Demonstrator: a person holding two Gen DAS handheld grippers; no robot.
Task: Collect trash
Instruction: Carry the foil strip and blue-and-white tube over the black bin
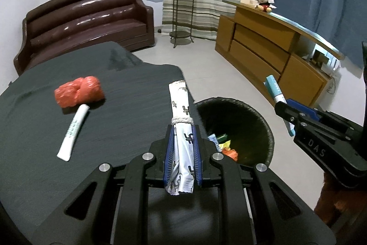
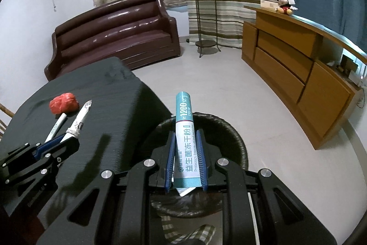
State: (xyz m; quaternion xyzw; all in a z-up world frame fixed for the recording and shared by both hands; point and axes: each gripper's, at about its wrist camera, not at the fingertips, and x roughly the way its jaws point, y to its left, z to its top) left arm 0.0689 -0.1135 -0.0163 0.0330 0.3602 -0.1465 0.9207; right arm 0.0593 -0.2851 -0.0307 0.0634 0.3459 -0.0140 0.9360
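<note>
My left gripper [image 1: 182,130] is shut on a rolled silver wrapper [image 1: 180,107] tied with white string, held over the table's right edge beside the bin. My right gripper [image 2: 186,137] is shut on a teal and white sachet [image 2: 184,130], held above the round black bin [image 2: 238,144]. The bin [image 1: 263,121] stands on the floor right of the table and holds several colourful wrappers [image 1: 223,144]. On the black table [image 1: 114,107] lie a crumpled red bag [image 1: 79,94] and a white stick sachet [image 1: 73,132]. The right wrist view shows the left gripper [image 2: 71,133] at lower left.
A brown leather sofa [image 1: 87,20] stands behind the table. A wooden cabinet [image 1: 270,49] runs along the right wall with a plush toy [image 1: 265,2] on top. A metal plant stand [image 1: 183,4] with a potted plant is by the curtains. Pale floor lies between them.
</note>
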